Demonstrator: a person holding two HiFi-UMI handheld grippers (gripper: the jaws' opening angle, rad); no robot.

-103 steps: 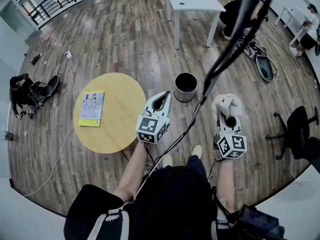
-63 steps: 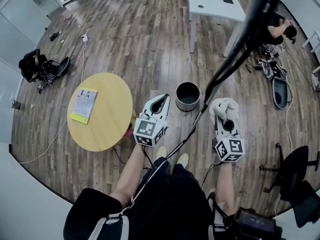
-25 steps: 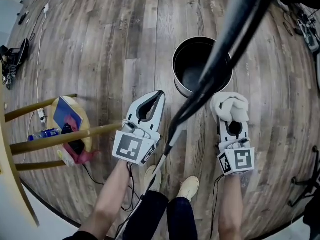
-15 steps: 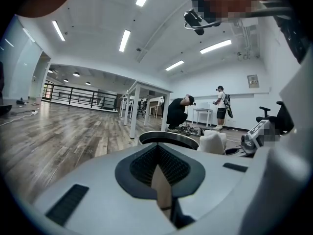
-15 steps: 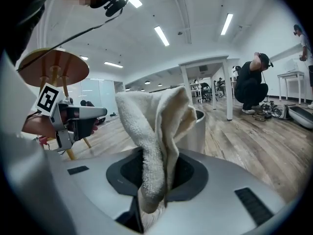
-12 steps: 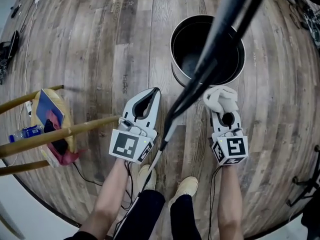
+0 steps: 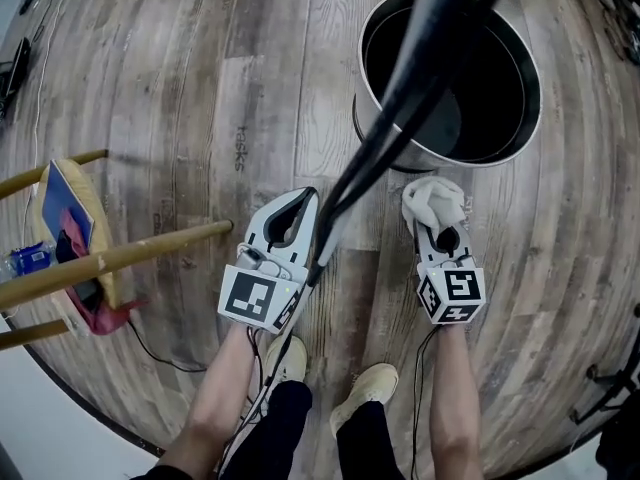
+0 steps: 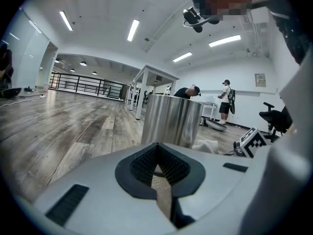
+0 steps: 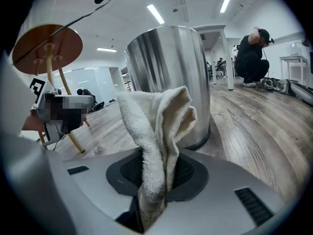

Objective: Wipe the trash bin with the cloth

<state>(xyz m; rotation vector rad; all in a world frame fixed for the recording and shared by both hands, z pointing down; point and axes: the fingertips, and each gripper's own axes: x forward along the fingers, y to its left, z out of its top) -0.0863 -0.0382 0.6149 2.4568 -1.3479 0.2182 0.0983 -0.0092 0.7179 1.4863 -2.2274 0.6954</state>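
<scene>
The trash bin [image 7: 480,164] is a shiny metal cylinder with a dark inside, standing on the wood floor just ahead of both grippers. It fills the middle of the left gripper view [image 8: 171,119] and stands close in the right gripper view [image 9: 171,72]. My right gripper [image 7: 432,216] is shut on a cream cloth [image 7: 433,198] that bunches up over its tips, a short way from the bin's near wall. The cloth [image 9: 156,131] rises out of the shut jaws [image 9: 156,153]. My left gripper [image 7: 303,198] is shut and empty [image 8: 157,145], left of the bin.
A black cable [image 7: 400,88] crosses the head view over the bin. Wooden table legs [image 7: 110,263] and a bag of items [image 7: 70,228] lie at the left. The person's shoes [image 7: 365,388] stand behind the grippers. People and a white table [image 8: 146,82] are far off.
The person has come up to the bin and crouched low; it now looms large just ahead. Both grippers came down near the floor, the right still holding the cloth.
</scene>
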